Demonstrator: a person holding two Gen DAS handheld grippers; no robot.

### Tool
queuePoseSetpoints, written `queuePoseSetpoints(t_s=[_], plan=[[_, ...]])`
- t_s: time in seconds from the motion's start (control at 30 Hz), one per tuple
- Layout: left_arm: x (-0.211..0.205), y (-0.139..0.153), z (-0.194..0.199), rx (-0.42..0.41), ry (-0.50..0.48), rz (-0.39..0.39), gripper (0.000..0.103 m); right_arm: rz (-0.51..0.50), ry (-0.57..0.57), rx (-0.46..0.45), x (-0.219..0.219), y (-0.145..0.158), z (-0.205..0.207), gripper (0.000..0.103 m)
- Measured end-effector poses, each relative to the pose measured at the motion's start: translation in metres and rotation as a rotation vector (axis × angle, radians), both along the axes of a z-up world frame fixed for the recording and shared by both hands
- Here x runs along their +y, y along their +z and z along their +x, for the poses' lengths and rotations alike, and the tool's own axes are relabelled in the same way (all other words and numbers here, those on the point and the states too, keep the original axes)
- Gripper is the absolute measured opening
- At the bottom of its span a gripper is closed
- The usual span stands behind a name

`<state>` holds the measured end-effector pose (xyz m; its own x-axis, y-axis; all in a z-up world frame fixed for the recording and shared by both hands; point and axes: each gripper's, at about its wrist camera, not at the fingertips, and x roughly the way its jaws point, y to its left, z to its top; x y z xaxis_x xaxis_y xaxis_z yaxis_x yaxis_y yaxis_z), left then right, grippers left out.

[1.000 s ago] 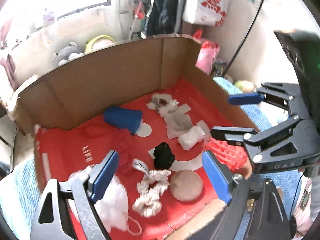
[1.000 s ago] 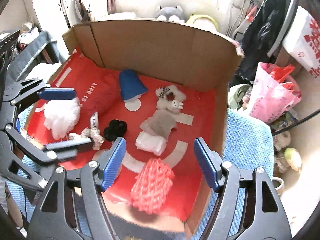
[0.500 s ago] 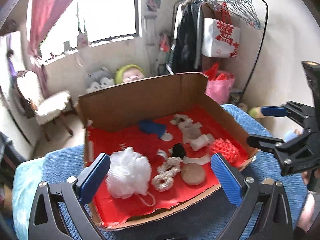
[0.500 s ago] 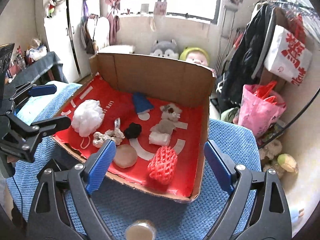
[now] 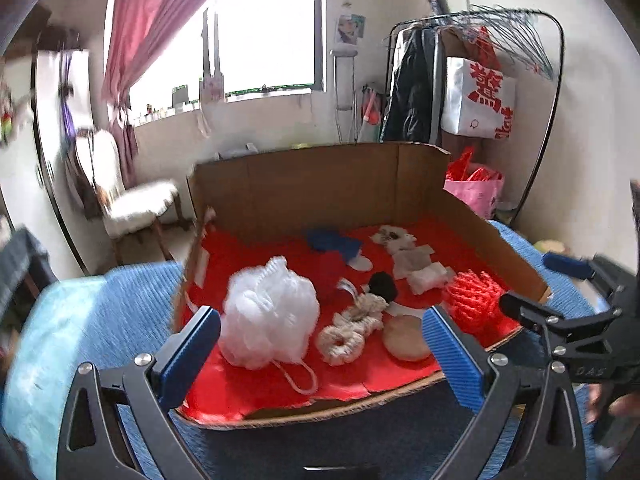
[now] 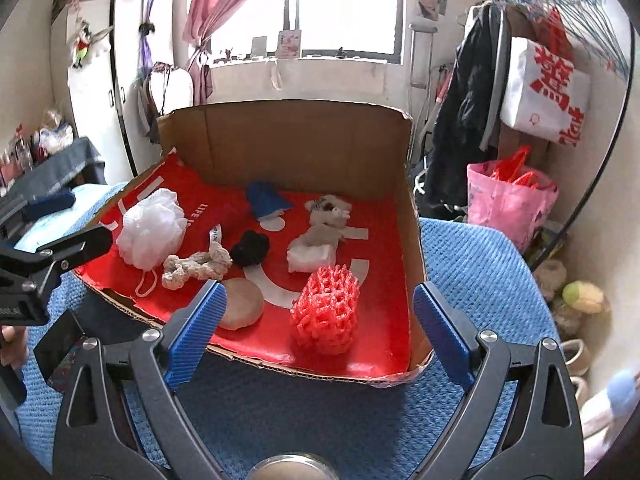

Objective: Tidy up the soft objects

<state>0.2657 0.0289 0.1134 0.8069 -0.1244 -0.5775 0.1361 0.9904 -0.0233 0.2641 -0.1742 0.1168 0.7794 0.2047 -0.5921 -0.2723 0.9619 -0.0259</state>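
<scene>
Both the left gripper (image 5: 320,354) and right gripper (image 6: 316,326) hang spread and empty before the cardboard box (image 6: 288,140), perhaps blocked by nothing.

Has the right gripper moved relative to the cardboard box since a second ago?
Yes. The right gripper has pulled back out of the red-lined cardboard box to the blue mat side, jaws just opening, nothing between them.

Daylight from the blown-out window (image 5: 272,36) floods both fisheye views (edges bowed, dark corners); left view motion-blurred.
</scene>
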Motion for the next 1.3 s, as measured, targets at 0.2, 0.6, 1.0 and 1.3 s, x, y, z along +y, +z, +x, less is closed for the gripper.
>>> queuePoseSetpoints(t_s=[0.2, 0.6, 1.0, 1.3], plan=[[0.004, -0.009, -0.003, 0.038, 0.0, -0.037, 0.103, 0.001, -0.013, -0.022, -0.003, -0.009, -0.002, 0.096], [0.004, -0.024, 0.001, 0.112, 0.038, -0.009, 0.103, -0.033, -0.014, 0.025, 0.005, -0.019, 0.0, 0.096], [0.004, -0.028, 0.013, 0.23, 0.049, -0.006, 0.1, -0.054, -0.026, 0.112, 0.004, -0.022, 0.011, 0.096], [-0.001, -0.039, 0.02, 0.295, 0.053, 0.028, 0.1, -0.092, -0.024, 0.211, 0.01, -0.029, 0.024, 0.096]])
